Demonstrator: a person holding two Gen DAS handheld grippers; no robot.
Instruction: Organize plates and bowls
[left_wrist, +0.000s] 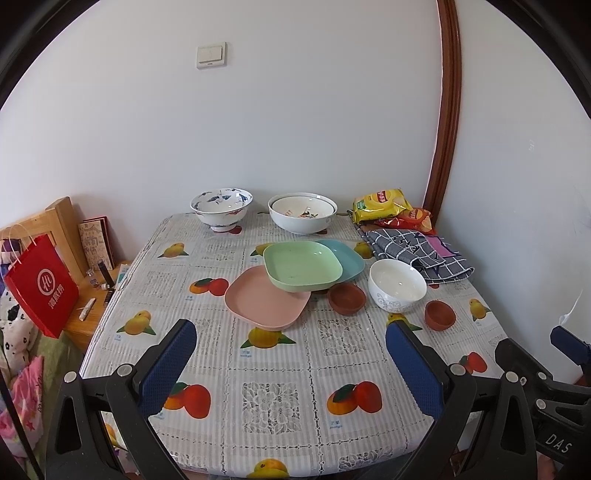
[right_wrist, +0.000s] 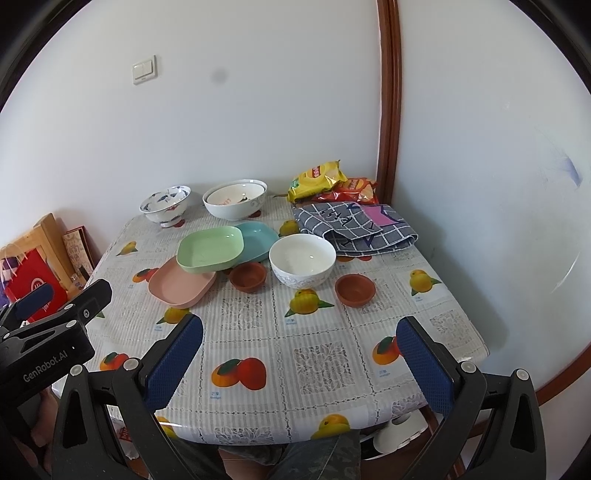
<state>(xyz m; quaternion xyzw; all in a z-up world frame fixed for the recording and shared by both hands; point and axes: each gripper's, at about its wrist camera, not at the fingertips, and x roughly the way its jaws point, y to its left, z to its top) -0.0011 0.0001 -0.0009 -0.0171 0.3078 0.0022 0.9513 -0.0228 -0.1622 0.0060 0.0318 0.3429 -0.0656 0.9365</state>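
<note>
On the fruit-print table (left_wrist: 280, 373) a green square plate (left_wrist: 301, 266) rests tilted over a pink plate (left_wrist: 258, 301) and a blue plate (left_wrist: 349, 258). Beside them stand a white bowl (left_wrist: 397, 284) and two small brown bowls (left_wrist: 347, 298) (left_wrist: 439, 314). At the back are a blue-patterned bowl (left_wrist: 221, 206) and nested white bowls (left_wrist: 302, 213). My left gripper (left_wrist: 291, 339) is open and empty above the near table. My right gripper (right_wrist: 300, 336) is open and empty too, short of the white bowl (right_wrist: 302, 260) and green plate (right_wrist: 210, 249).
Snack bags (left_wrist: 384, 206) and a checked cloth (left_wrist: 421, 251) lie at the back right by the wall. A red paper bag (left_wrist: 42, 288) and a wooden side table (left_wrist: 92, 314) stand left of the table. The left gripper's body (right_wrist: 48, 332) shows at the left of the right wrist view.
</note>
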